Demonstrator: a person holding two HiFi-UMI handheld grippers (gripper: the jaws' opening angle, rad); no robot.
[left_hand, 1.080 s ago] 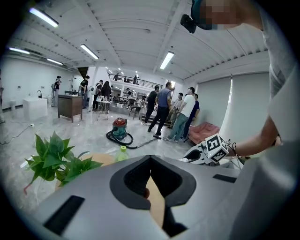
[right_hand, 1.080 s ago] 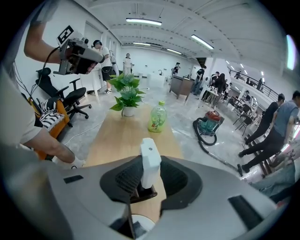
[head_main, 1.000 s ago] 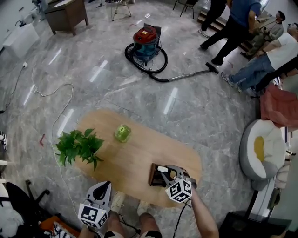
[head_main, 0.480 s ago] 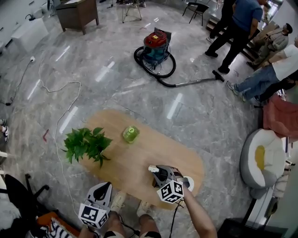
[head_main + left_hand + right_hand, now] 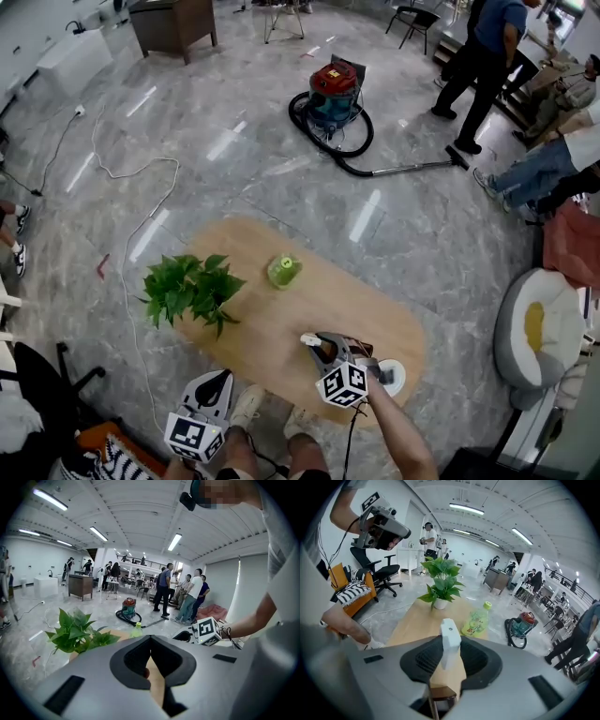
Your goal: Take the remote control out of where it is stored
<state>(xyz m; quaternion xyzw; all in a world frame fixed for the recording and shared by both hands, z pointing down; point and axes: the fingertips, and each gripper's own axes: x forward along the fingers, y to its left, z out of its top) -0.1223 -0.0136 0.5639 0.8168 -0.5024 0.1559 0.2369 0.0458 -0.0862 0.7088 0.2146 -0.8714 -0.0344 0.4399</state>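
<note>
Oval wooden desk (image 5: 281, 323): carries a potted plant (image 5: 192, 291) and a green bottle (image 5: 283, 272). Left hand-held gripper (image 5: 213, 382): at the desk's near edge, jaws together, empty. Right hand-held gripper (image 5: 325, 347): over the desk, above a brown holder (image 5: 442, 696), clamped on the white remote control (image 5: 450, 641).

The right gripper (image 5: 323, 349) pulls away from the brown holder (image 5: 442, 694) with the white remote control (image 5: 450, 641) clamped in its jaws. A second ago that remote sat in the holder; now it juts out over the tabletop. The gripper slides leftward along the table, uncovering a white round object (image 5: 394, 378) on its right.
</note>
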